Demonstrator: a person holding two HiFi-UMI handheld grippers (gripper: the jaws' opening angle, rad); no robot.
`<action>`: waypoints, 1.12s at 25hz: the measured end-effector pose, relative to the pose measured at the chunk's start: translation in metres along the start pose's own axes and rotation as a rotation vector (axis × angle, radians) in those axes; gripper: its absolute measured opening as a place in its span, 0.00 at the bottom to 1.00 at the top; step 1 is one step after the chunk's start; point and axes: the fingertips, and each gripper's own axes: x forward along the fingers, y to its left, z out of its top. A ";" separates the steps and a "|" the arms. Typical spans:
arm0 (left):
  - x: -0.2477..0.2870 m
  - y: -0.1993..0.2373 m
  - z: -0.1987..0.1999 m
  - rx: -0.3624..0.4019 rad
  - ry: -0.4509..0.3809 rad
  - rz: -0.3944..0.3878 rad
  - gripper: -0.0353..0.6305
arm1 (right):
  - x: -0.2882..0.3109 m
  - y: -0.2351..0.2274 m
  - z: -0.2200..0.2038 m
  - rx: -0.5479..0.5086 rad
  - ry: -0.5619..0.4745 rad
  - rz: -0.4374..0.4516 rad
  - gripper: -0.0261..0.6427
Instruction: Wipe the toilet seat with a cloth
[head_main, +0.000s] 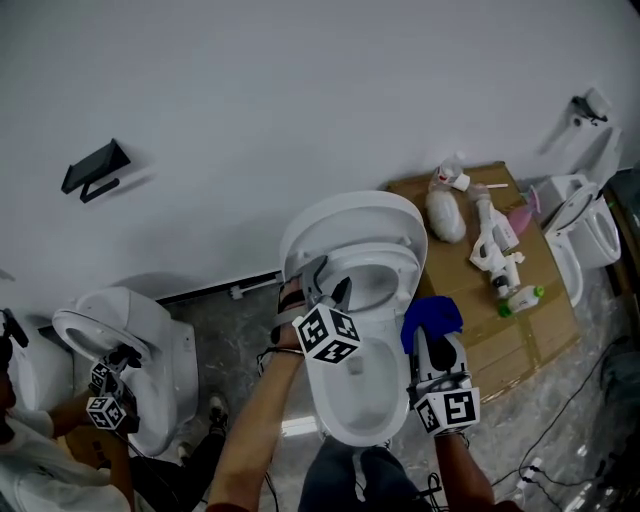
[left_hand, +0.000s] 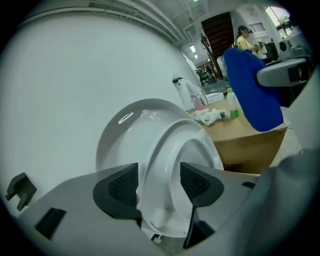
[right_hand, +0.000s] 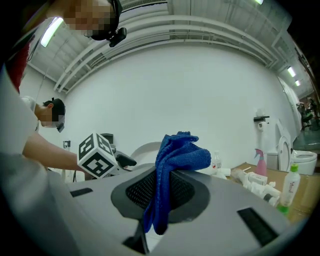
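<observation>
- Toilet seat (head_main: 398, 262): standing tilted up against the lid (head_main: 335, 215), above the bowl (head_main: 330, 400). Its long axis is running roughly 12 to 6 o'clock in the head view.
- Left gripper (head_main: 322, 285): jaws standing apart, with the seat's rim showing between the pads and nothing clamped. This hand is sitting nearer the seat.
- Right gripper (right_hand: 160, 192): jaws pressing together on the blue cloth (right_hand: 180, 150), which is bunching above the pads.
- Deciding relation: the seat is lying at about 10 o'clock from the cloth, near but apart. Judged, the wiping hand is needing to travel that way.
- View differences: the right gripper view is showing the clamp but hardly any seat. The left gripper view is showing the seat ring close up, with the cloth at 2 o'clock.
</observation>
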 end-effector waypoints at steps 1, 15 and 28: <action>0.004 0.002 0.004 0.021 0.009 -0.005 0.45 | -0.002 -0.003 0.000 0.002 0.002 -0.006 0.12; 0.029 0.009 0.017 0.277 0.149 -0.108 0.22 | -0.015 -0.019 -0.003 0.017 0.011 -0.043 0.12; -0.014 -0.016 0.018 0.287 0.150 -0.139 0.18 | -0.037 -0.026 0.015 0.011 -0.021 -0.059 0.12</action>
